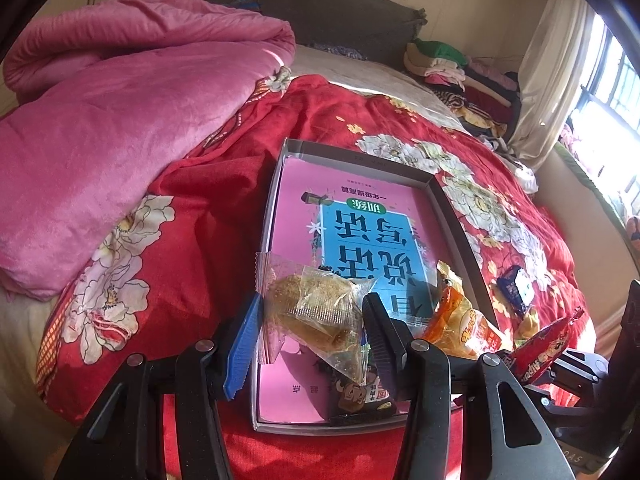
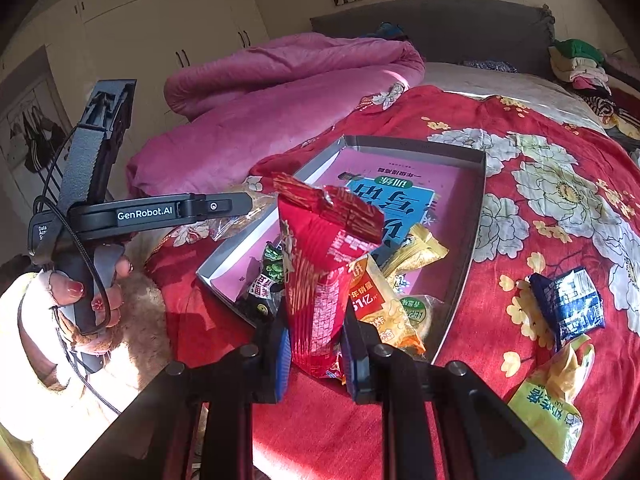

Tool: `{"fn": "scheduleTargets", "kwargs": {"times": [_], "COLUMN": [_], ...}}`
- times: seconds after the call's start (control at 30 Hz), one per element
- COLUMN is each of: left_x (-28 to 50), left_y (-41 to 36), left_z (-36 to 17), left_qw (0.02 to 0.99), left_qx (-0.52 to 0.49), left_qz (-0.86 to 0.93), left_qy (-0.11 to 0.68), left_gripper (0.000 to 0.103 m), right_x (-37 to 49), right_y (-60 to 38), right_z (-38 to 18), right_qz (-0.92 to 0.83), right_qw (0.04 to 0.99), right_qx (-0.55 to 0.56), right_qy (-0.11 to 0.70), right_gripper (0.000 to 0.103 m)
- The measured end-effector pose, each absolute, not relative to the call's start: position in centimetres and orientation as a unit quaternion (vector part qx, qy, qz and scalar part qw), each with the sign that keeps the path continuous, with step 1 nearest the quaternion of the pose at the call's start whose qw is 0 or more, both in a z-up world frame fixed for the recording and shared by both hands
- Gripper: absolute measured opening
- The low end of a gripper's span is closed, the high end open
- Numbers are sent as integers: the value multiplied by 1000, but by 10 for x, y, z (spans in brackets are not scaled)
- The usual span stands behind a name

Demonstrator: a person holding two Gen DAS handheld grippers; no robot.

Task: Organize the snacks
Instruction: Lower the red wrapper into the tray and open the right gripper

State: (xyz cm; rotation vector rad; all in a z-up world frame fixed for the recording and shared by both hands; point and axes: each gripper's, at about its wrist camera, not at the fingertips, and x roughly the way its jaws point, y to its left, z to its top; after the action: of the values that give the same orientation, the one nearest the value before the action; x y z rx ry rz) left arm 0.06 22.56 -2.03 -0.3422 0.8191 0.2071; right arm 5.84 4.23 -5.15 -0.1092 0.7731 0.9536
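**Both grippers holding snacks over the box on the bed**

Left gripper (image 1: pixel 312 320) is clamped on a clear-wrapped pastry (image 1: pixel 316 308), held w/ the blue pad on one side, black finger on the other. Pastry hangs over the near end of the grey box (image 1: pixel 360 158). Right gripper (image 2: pixel 316 356) is closed on a red snack bag (image 2: pixel 320 272), bag standing upright between the fingers, top crumpled, just at the box's near edge.

Inside the box: pink book w/ blue cover panel (image 1: pixel 360 232) lining the bottom, an orange-yellow packet (image 2: pixel 384 312), a gold-wrapped snack (image 2: pixel 416 252), a dark packet (image 2: pixel 260 292) at the near corner. Outside the box, on the bedspread to the right: a blue packet (image 2: pixel 568 304) and, nearer the camera, a yellow packet (image 2: pixel 552 396), both apart from the box.

Box sits on a bed covered by a red floral bedspread (image 1: pixel 192 184); a pink quilt (image 1: pixel 100 100) is piled to the left, folded clothes (image 1: pixel 452 68) stacked at the far right by a curtained window (image 1: pixel 600 92). Grey headboard (image 2: pixel 440 28) behind.

Only the right wrist view shows the person's left hand (image 2: pixel 88 292), red nails, gripping the left tool's handle, plus cream wardrobe doors (image 2: pixel 160 28). Left view catches just the tip of the red bag at its right edge.
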Motion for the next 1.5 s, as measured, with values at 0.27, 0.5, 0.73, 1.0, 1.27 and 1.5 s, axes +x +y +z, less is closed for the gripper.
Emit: {"fn": "scheduleTargets", "kwargs": {"times": [0.27,0.5,0.73,1.0,1.27,1.5], "left_x": [6,9,13,15,19,20], "left_y": [223,221,215,212,212,209], "left_z": [-27,-31,-35,-36,-39,-40], "left_qw": [894,892,891,891,891,892], "left_qx": [-158,-154,-138,-131,-127,-120], "left_qz": [98,99,98,101,104,104], "left_qy": [407,414,421,423,423,423], "left_gripper": [53,53,53,53,54,54], "right_x": [69,76,86,93,92,93], "right_y": [49,52,56,68,70,68], "right_z": [-59,-59,-58,-57,-59,-58], "right_qz": [443,442,443,444,444,440], "right_qw": [816,818,819,820,820,822], "right_qx": [-58,-59,-53,-60,-58,-56], "right_qy": [367,363,362,357,357,356], "right_gripper": [22,22,22,22,22,22]}}
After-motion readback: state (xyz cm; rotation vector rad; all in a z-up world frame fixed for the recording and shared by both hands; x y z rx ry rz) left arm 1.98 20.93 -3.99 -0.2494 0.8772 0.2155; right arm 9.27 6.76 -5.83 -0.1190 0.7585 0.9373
